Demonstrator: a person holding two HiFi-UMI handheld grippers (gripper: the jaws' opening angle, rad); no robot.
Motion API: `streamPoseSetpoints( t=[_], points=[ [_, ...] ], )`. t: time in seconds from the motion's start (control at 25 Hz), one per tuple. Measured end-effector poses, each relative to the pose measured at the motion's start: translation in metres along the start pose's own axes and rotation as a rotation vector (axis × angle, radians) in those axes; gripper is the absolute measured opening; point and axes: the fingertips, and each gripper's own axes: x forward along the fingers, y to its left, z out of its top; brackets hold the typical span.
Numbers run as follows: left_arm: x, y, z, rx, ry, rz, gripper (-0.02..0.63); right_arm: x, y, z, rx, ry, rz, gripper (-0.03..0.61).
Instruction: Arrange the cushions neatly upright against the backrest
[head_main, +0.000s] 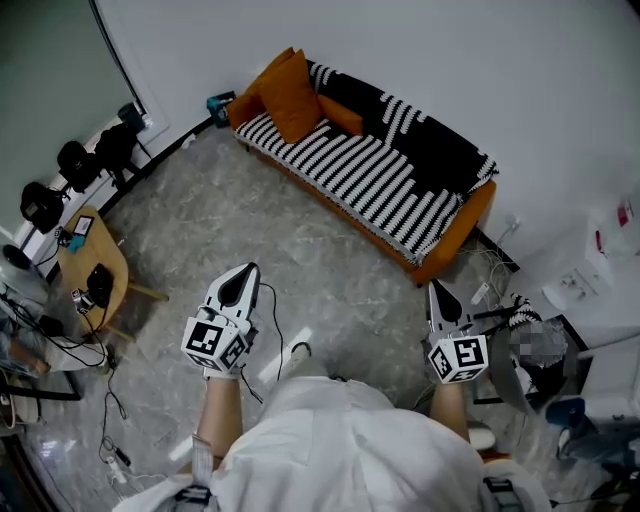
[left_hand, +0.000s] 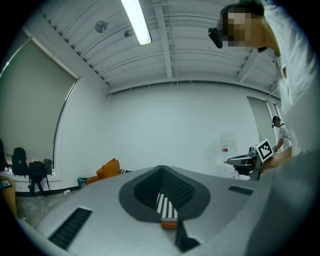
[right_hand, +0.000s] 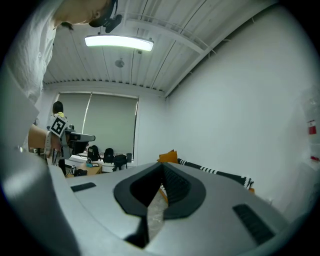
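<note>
An orange sofa (head_main: 455, 235) under a black-and-white striped throw (head_main: 370, 175) stands against the far wall. Two orange cushions (head_main: 288, 92) lean at its left end, and a third cushion (head_main: 341, 113) lies along the backrest. My left gripper (head_main: 243, 281) is shut and empty, held level well short of the sofa. My right gripper (head_main: 437, 293) is also shut and empty, nearer the sofa's right end. In the left gripper view the cushions (left_hand: 108, 169) show far off. In the right gripper view a cushion (right_hand: 168, 157) shows above the jaws.
A small wooden table (head_main: 92, 265) with devices stands at the left, with cables (head_main: 105, 400) on the marble floor. Black chairs (head_main: 75, 160) line the left wall. White equipment (head_main: 600, 290) and cords (head_main: 490, 280) sit at the right.
</note>
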Motion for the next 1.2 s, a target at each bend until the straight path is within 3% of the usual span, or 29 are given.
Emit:
streamPoseSetpoints(
  t=[0.48,0.96,1.2],
  points=[
    [0.077,0.058,-0.007,-0.043,-0.011,-0.016,0.015,0.09,-0.02,0.004,-0.08,0.033,0.002,0.008],
    [0.176,0.18,0.021,-0.032,-0.059,-0.035,0.015,0.259,-0.028,0.031,-0.089,-0.002,0.008,0.008],
    [0.22,0.218,0.02,-0.03,-0.058,-0.069,0.017,0.318,-0.035,0.036,-0.059,-0.012,-0.007,0.008]
  ],
)
